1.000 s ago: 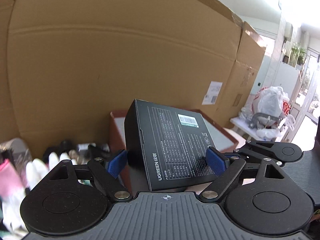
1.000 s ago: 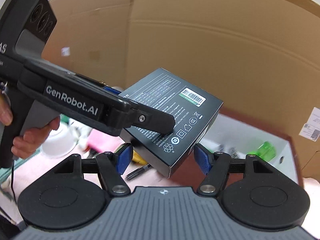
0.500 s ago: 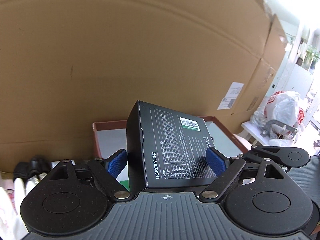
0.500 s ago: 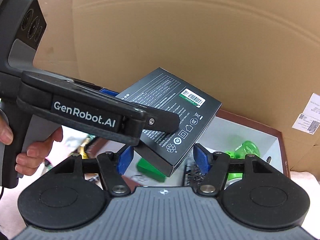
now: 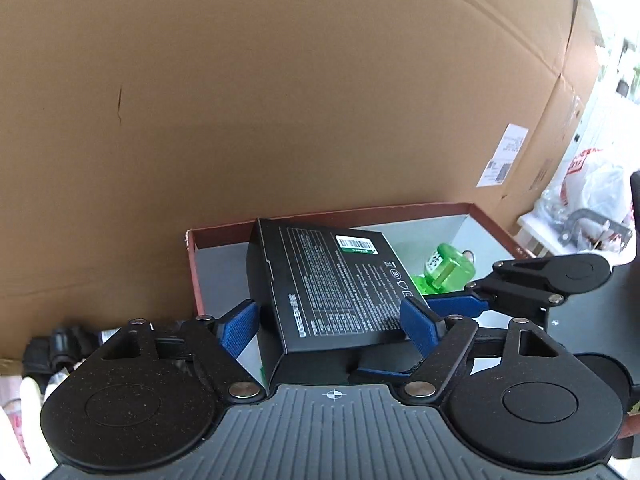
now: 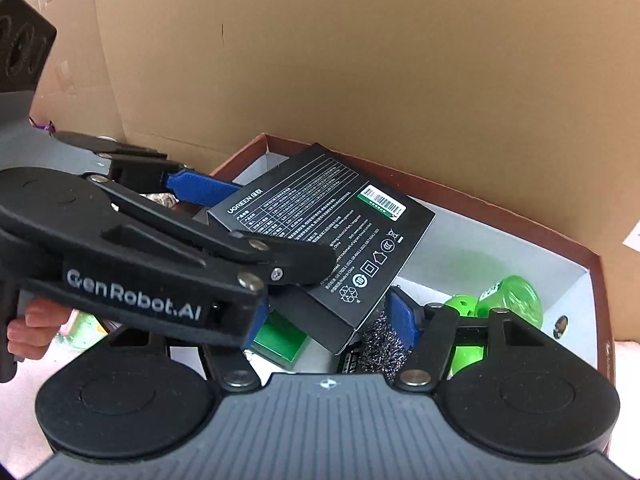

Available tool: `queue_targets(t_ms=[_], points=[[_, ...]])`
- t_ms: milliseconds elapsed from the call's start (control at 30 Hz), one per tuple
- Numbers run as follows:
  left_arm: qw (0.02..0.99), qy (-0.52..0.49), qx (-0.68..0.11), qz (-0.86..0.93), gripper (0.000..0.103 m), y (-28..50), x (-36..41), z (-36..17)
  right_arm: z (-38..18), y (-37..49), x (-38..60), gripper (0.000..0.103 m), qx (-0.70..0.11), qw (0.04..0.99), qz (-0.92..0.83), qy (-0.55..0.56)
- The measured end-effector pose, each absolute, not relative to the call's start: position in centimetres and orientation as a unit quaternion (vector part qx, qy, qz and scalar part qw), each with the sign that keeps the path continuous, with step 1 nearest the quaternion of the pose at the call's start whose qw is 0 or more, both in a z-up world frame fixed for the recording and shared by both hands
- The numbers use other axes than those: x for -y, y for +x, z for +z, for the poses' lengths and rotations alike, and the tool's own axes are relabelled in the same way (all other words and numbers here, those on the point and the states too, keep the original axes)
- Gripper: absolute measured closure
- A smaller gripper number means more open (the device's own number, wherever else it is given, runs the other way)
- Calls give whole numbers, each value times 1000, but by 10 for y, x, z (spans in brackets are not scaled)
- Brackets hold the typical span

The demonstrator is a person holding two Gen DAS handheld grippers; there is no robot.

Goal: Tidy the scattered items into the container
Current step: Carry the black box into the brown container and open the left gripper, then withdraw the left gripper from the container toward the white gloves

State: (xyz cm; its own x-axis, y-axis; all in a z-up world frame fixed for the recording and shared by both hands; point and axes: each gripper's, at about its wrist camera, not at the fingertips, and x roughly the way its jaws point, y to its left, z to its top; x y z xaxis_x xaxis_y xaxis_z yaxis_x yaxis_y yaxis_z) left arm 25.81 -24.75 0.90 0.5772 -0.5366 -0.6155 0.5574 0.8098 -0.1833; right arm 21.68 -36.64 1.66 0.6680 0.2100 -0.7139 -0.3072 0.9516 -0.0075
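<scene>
A black UGREEN box point(image 5: 336, 280) hangs tilted over the brown container point(image 5: 400, 210), held from two sides. My left gripper point(image 5: 328, 316) has the box between its blue pads; its jaws are opening, and the pads still touch the box's sides. My right gripper point(image 6: 328, 320) grips the box's near corner, its right pad point(image 6: 400, 316) against the edge and its left pad mostly hidden behind the left gripper's body. In the right wrist view the box point(image 6: 320, 232) sits above the container's white inside point(image 6: 480, 204).
Inside the container lie a green bottle point(image 6: 512, 296), a steel scourer point(image 6: 384, 344) and a green block point(image 6: 280, 340). A tall cardboard wall point(image 5: 280, 100) stands right behind it. A person's hand point(image 6: 28, 332) holds the left gripper. Plastic bags point(image 5: 592, 192) sit far right.
Both grippers carried the black box forward and down until it hangs over the container. The container's inside and its green items came into view.
</scene>
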Motion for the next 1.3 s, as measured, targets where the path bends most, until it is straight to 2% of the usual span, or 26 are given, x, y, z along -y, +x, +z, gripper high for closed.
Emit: queue_targets(t_ms=[100,167,233,500,800,900,1000,1300], points=[[885,7,-339,-320,6,255,246,11,11,223,365,32,-396,903,145,-77],[887,-1,-339,-314,0,252,241,14,7,225,363,24,-400,902,139,-91],[884,-6,-339,-322,0,251,236,17,6,227,363,17,-394,905,127,-95],[880,-11,-338,-333,0,243,228,19,4,242,368,15,-396,903,139,-96],[874,-41,-349,-335,0,234,218,22,35,204,357,15,-387,909,133,-73],[875,-56,-345,-334,0,225,211,22,37,200,355,11,-382,913,133,-54],[874,-82,-340,-337,0,210,204,18,41,189,354,5,-369,920,127,-42],[884,-128,-308,-327,0,148,181,16,49,125,339,3,-305,945,104,-50]])
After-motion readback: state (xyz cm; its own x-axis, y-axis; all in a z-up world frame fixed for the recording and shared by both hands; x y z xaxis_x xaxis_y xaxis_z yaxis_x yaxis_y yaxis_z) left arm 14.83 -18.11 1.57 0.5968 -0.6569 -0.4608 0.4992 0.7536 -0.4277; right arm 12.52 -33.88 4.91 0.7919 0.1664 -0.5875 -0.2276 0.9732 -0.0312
